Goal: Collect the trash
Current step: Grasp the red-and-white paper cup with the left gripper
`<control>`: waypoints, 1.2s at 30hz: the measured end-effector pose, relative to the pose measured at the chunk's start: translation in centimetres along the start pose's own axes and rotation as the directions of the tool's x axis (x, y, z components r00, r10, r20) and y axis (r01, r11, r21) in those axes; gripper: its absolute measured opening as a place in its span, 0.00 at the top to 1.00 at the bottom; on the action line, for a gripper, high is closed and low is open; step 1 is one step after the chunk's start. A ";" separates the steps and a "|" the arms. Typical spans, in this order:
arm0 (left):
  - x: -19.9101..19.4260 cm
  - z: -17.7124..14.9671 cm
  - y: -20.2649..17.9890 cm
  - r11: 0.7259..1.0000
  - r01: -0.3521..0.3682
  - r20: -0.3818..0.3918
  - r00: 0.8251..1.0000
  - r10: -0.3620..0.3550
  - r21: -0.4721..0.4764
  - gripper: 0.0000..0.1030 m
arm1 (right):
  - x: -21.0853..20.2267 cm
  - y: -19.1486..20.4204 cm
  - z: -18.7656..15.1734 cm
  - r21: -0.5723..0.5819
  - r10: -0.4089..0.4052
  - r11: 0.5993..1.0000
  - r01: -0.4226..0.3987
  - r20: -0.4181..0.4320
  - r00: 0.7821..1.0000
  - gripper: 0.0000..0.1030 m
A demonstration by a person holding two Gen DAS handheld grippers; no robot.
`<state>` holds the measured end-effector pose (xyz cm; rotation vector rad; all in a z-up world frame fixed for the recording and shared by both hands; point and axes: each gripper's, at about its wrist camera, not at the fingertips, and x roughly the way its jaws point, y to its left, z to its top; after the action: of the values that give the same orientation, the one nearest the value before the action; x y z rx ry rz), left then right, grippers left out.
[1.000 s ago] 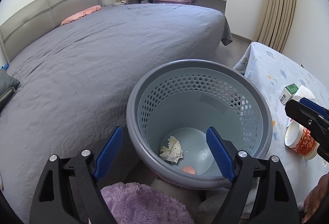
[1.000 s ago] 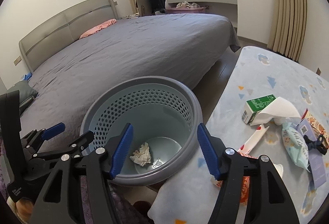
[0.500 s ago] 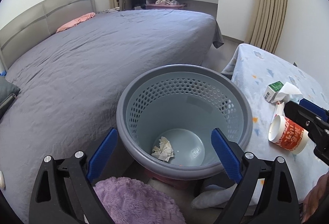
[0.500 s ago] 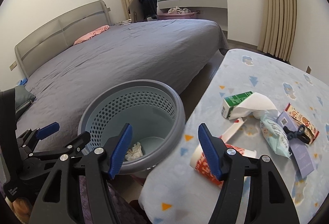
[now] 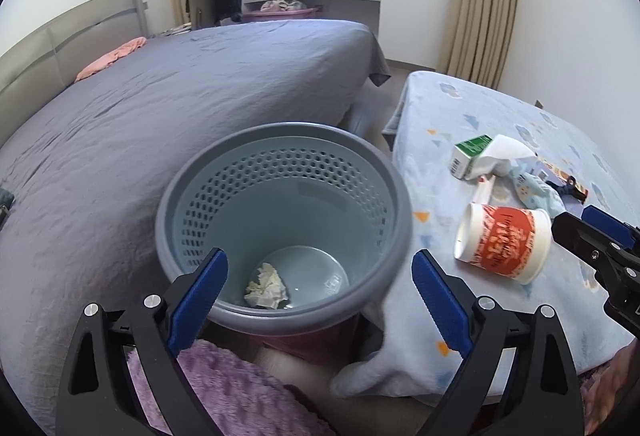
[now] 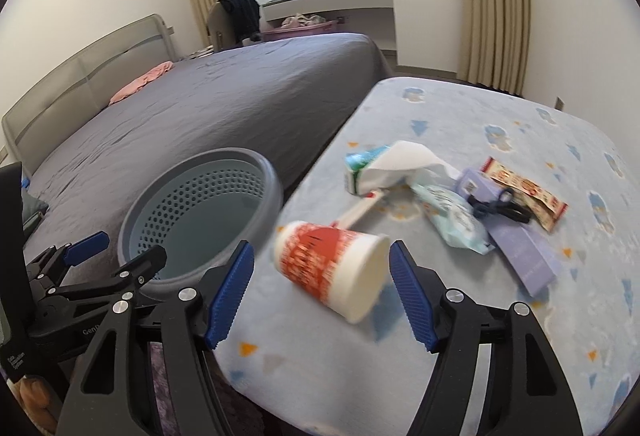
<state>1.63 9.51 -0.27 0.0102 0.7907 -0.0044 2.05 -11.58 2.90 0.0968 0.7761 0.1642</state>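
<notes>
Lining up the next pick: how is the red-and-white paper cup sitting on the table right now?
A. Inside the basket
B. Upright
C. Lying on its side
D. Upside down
C: the paper cup lies tipped on its side on the table, beside the basket, ahead of the opening right gripper.

Basket [image 5: 280, 172]: grey-blue plastic, matt, wall perforated, base smooth with slight sheen. Inside the basket, wad [image 5: 266, 286]: crumpled white paper. Beside the basket, table cover [image 6: 440, 336]: soft pale-blue printed cloth, fleecy. On that cover, cup [image 6: 332, 268]: white and red paper, smooth; wipes pack [image 6: 452, 220]: glossy plastic film. Behind the basket, bedspread [image 5: 180, 108]: grey woven cloth, matt, creased. Gripper pads [image 6: 230, 294]: blue ribbed plastic on black matt frames.
</notes>
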 end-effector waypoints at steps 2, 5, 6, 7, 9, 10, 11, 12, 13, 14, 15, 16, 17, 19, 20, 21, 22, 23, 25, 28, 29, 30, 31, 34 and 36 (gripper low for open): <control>0.0 -0.1 -1.0 1.000 0.014 -0.004 1.000 -0.013 0.015 0.11 | -0.5 -1.5 -0.6 0.023 -0.018 1.000 0.018 -0.004 1.000 0.33; 0.0 -0.2 -2.5 0.999 0.034 -0.008 0.999 -0.034 0.034 0.11 | -1.0 -3.4 -1.5 0.047 -0.051 0.998 0.051 -0.015 0.999 0.33; 0.0 -0.2 -3.0 0.998 0.041 -0.010 0.999 -0.041 0.039 0.11 | -1.2 -4.0 -1.8 0.055 -0.060 0.997 0.061 -0.019 0.998 0.33; 0.0 -0.2 -3.5 0.998 0.049 -0.013 0.999 -0.049 0.044 0.10 | -1.4 -4.8 -2.2 0.065 -0.072 0.995 0.074 -0.025 0.997 0.33; 0.2 -0.2 -4.5 0.997 0.061 -0.019 0.998 -0.060 0.054 0.10 | -1.7 -5.9 -2.6 0.075 -0.092 0.993 0.094 -0.032 0.995 0.32; 0.3 -0.2 -4.9 0.996 0.065 -0.022 0.998 -0.064 0.058 0.10 | -1.9 -6.7 -2.8 0.080 -0.106 0.991 0.108 -0.037 0.994 0.31; 0.3 -0.2 -5.4 0.996 0.070 -0.025 0.997 -0.069 0.062 0.10 | -2.0 -7.3 -3.0 0.083 -0.114 0.990 0.117 -0.041 0.993 0.31; 0.4 -0.2 -5.8 0.995 0.074 -0.027 0.997 -0.073 0.066 0.10 | -2.1 -7.9 -3.1 0.085 -0.124 0.988 0.127 -0.045 0.991 0.31; 0.4 -0.2 -6.2 0.994 0.078 -0.030 0.997 -0.076 0.070 0.10 | -2.2 -8.4 -3.2 0.086 -0.136 0.986 0.140 -0.047 0.990 0.31; 0.5 -0.2 -6.6 0.994 0.081 -0.032 0.996 -0.079 0.074 0.10 | -2.4 -9.1 -3.2 0.087 -0.148 0.985 0.152 -0.048 0.988 0.31; 0.5 -0.2 -7.0 0.993 0.083 -0.033 0.996 -0.081 0.078 0.09 | -2.5 -9.6 -3.3 0.090 -0.157 0.983 0.161 -0.048 0.986 0.31; 0.5 -0.2 -7.2 0.993 0.084 -0.033 0.996 -0.081 0.081 0.09 | -2.6 -10.2 -3.2 0.093 -0.163 0.981 0.167 -0.048 0.985 0.31; 0.5 -0.2 -7.5 0.993 0.085 -0.034 0.996 -0.082 0.083 0.08 | -2.6 -10.8 -3.2 0.098 -0.167 0.980 0.171 -0.049 0.985 0.30; 0.6 -0.1 -7.9 0.993 0.087 -0.037 0.996 -0.084 0.083 0.08 | -2.6 -11.8 -3.0 0.105 -0.169 0.979 0.174 -0.053 0.984 0.30; 0.7 -0.1 -8.1 0.993 0.089 -0.041 0.995 -0.086 0.084 0.08 | -2.6 -12.3 -2.9 0.106 -0.173 0.978 0.178 -0.056 0.983 0.30; 0.7 -0.1 -8.2 0.992 0.091 -0.045 0.995 -0.087 0.084 0.08 | -2.6 -12.7 -2.8 0.107 -0.177 0.977 0.183 -0.057 0.982 0.30; 0.8 -0.1 -8.5 0.992 0.092 -0.050 0.995 -0.088 0.085 0.08 | -2.5 -13.0 -2.8 0.109 -0.180 0.977 0.185 -0.057 0.982 0.30; 0.9 -0.1 -8.6 0.992 0.093 -0.054 0.995 -0.089 0.086 0.08 | -2.6 -13.2 -2.7 0.113 -0.179 0.976 0.185 -0.055 0.982 0.30; 1.1 -0.1 -9.1 0.991 0.097 -0.063 0.994 -0.091 0.090 0.08 | -2.7 -13.6 -2.9 0.124 -0.171 0.977 0.176 -0.048 0.984 0.30; 1.4 -0.1 -10.0 0.989 0.104 -0.075 0.992 -0.097 0.101 0.08 | -2.7 -13.8 -3.1 0.139 -0.160 0.977 0.164 -0.043 0.986 0.30; 1.5 -0.2 -10.3 0.989 0.109 -0.080 0.992 -0.101 0.103 0.08 | -2.7 -13.9 -3.1 0.143 -0.156 0.977 0.161 -0.042 0.987 0.30; 1.6 -0.2 -10.7 0.987 0.119 -0.088 0.990 -0.110 0.105 0.08 | -2.7 -14.0 -3.1 0.147 -0.151 0.977 0.156 -0.041 0.988 0.30; 1.9 -0.2 -11.0 0.986 0.130 -0.095 0.988 -0.120 0.105 0.08 | -2.7 -14.1 -3.2 0.154 -0.144 0.977 0.149 -0.038 0.989 0.30; 2.5 -0.3 -12.0 0.983 0.143 -0.108 0.985 -0.131 0.115 0.08 | -3.0 -14.5 -3.3 0.169 -0.132 0.976 0.134 -0.027 0.991 0.30; 3.1 -0.3 -12.4 0.982 0.145 -0.116 0.984 -0.132 0.117 0.08 | -3.0 -14.7 -3.3 0.177 -0.125 0.976 0.127 -0.022 0.992 0.30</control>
<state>3.52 -2.89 -2.73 0.0751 0.8972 -0.1872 -0.75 -26.47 0.49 0.2161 0.8043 -0.0253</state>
